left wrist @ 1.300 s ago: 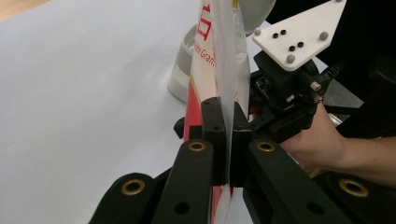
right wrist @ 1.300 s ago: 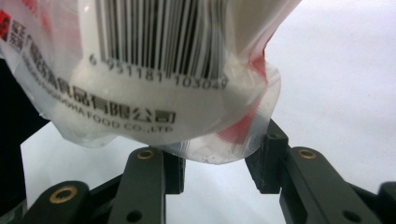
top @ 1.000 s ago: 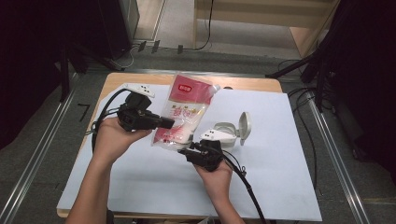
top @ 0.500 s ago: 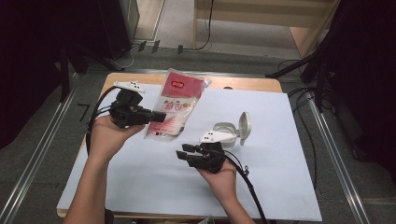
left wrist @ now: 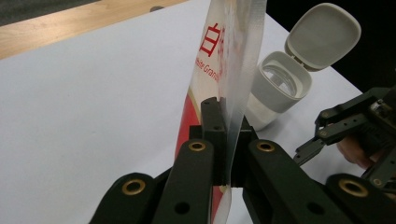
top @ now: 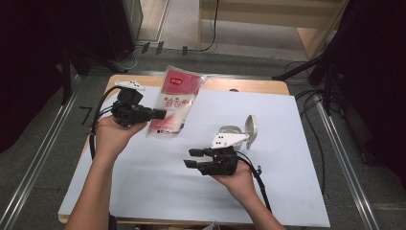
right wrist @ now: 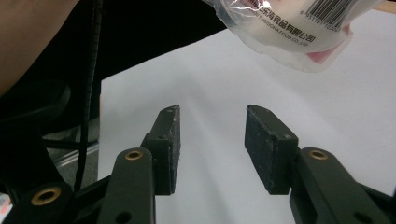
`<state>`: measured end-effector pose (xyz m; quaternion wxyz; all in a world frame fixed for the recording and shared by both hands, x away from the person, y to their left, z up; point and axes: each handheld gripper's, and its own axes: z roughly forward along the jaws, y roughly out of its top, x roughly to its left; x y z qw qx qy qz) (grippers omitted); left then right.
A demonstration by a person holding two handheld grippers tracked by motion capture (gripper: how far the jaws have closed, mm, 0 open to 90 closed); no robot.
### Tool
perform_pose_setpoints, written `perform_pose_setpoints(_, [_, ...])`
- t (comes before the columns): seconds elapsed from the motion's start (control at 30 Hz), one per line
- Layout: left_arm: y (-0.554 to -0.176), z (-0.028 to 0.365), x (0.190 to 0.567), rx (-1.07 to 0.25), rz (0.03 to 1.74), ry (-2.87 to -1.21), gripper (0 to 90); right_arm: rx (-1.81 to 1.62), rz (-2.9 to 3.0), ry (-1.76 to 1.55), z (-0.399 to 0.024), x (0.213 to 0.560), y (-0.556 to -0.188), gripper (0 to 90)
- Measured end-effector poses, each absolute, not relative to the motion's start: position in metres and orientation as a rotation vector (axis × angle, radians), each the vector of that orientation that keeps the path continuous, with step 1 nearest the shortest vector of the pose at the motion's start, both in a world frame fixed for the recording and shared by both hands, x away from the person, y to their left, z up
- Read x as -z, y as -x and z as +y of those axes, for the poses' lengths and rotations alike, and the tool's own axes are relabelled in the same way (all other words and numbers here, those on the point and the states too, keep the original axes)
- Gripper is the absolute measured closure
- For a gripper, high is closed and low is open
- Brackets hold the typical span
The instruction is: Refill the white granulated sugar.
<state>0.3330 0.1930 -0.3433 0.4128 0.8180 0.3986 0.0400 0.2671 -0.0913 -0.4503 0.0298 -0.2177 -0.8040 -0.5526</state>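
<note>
A clear plastic bag [top: 174, 103] with red print and white grains hangs above the table's back left, and my left gripper [top: 163, 114] is shut on its side edge. In the left gripper view the bag's edge [left wrist: 229, 70] stands pinched between the pads of my left gripper [left wrist: 226, 135]. My right gripper [top: 188, 158] hovers over the middle of the table, below and right of the bag. Its jaws have just been opening, and in the right gripper view nothing lies between them [right wrist: 212, 135]; the bag's bottom [right wrist: 289, 23] hangs beyond them. A white tub [top: 232, 132] stands beside it with its flip lid [top: 250, 129] up.
A white sheet [top: 287, 143] covers most of the wooden table [top: 249, 85]. The open tub [left wrist: 275, 88] is seen behind the bag, with the right gripper [left wrist: 327, 133] beside it. Cables trail from both grippers. Dark equipment and metal rails flank the table.
The left gripper has carried the bag up and to the left, away from the right gripper. The right gripper's jaws have spread wider, and it has stayed near the tub.
</note>
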Motion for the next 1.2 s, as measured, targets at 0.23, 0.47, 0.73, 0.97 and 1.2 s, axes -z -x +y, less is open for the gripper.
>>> perform_pose_setpoints(0.23, [-0.354, 0.188, 0.362, -0.116, 1.028, -2.066, 90.0, 1.594, -2.55, 0.638, -0.105, 0.449, -0.271, 56.8])
perform_pose_setpoints(0.47, [-0.368, 0.186, 0.377, -0.126, 1.045, -2.043, 90.0, 1.576, -2.564, 0.581, -0.122, 0.445, -0.27, 56.0])
perform_pose_setpoints(0.73, [-0.381, 0.183, 0.398, -0.21, 1.049, -1.996, 90.0, 1.562, -2.579, 0.594, -0.138, 0.446, -0.274, 55.6])
perform_pose_setpoints(0.97, [-0.388, 0.188, 0.42, -0.179, 1.082, -2.01, 90.0, 1.59, -2.562, 0.635, -0.149, 0.447, -0.273, 55.6])
perform_pose_setpoints(1.2, [-0.382, 0.192, 0.421, -0.177, 1.064, -2.045, 90.0, 1.612, -2.563, 0.668, -0.158, 0.447, -0.271, 55.7])
